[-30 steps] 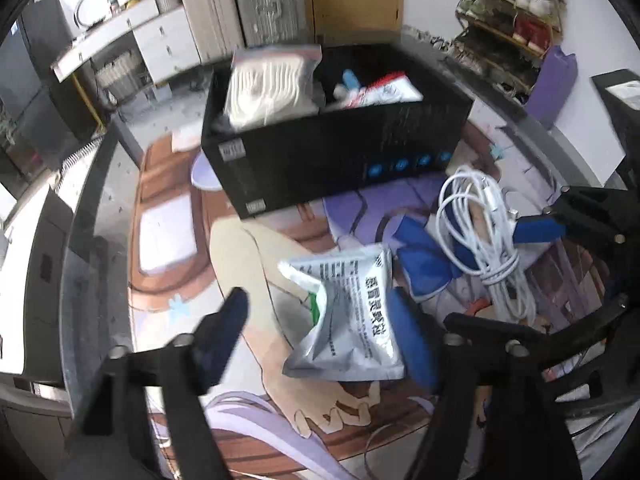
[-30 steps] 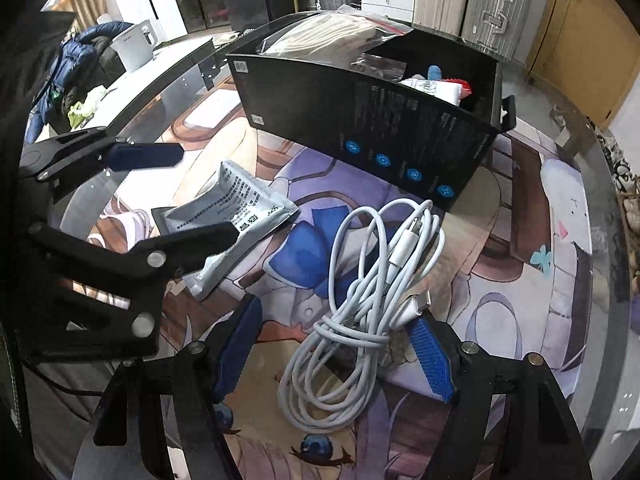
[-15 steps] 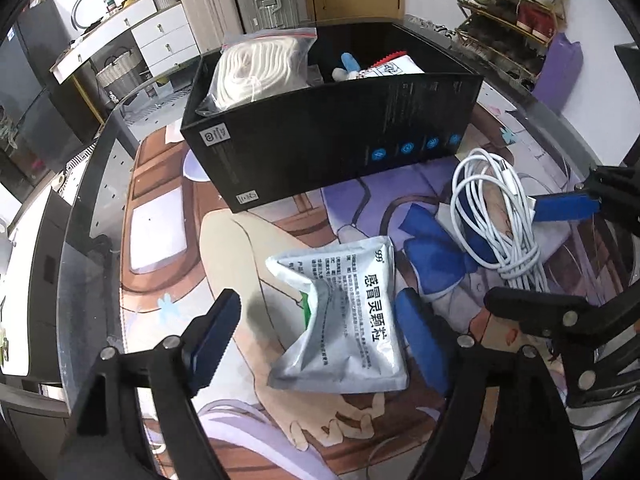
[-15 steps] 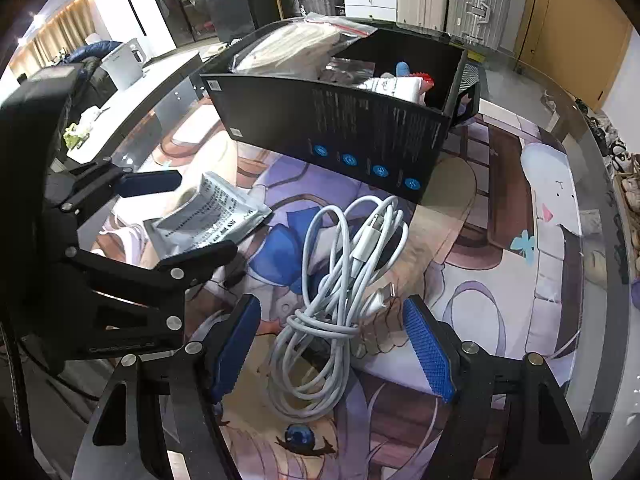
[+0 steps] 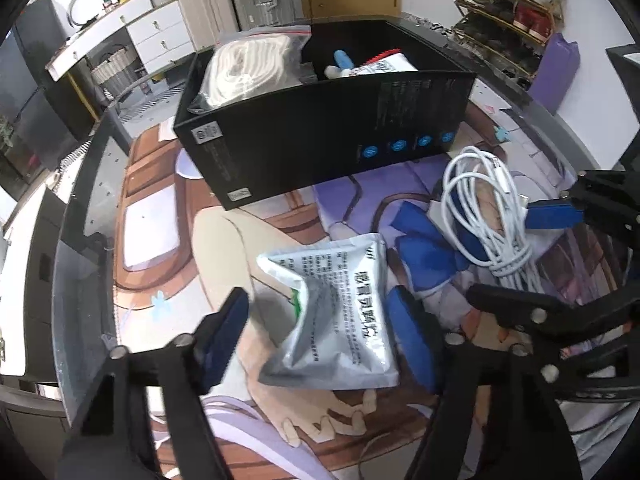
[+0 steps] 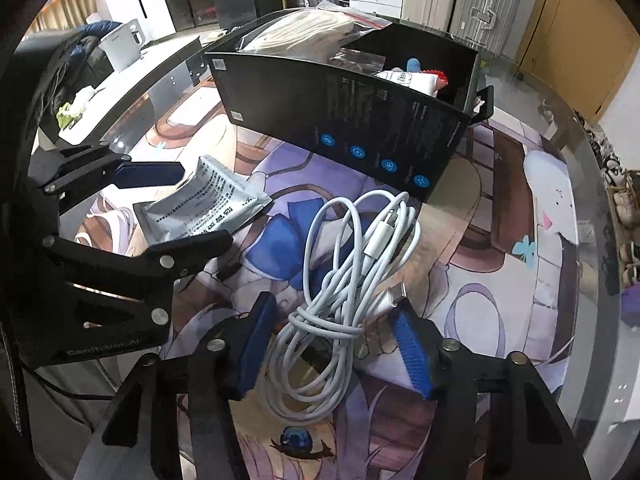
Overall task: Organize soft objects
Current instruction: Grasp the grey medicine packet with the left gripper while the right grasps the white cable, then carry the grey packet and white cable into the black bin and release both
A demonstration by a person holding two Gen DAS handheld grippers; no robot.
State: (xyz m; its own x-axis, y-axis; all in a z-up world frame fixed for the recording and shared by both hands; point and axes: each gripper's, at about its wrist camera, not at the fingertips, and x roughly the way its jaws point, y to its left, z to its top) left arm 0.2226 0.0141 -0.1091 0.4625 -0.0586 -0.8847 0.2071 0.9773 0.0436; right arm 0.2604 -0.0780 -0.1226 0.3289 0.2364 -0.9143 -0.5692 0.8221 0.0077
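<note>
Blue-padded left claw (image 5: 320, 334) closing around pouch (image 5: 334, 316)

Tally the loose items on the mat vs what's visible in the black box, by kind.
Silver foil pouch, on mat: 1
White coiled cable, on mat: 1
Zip bag of white cord, in black box: 1
White printed packet, in box: 1
Blue-and-white item, in box: 1
Total: 5
</note>
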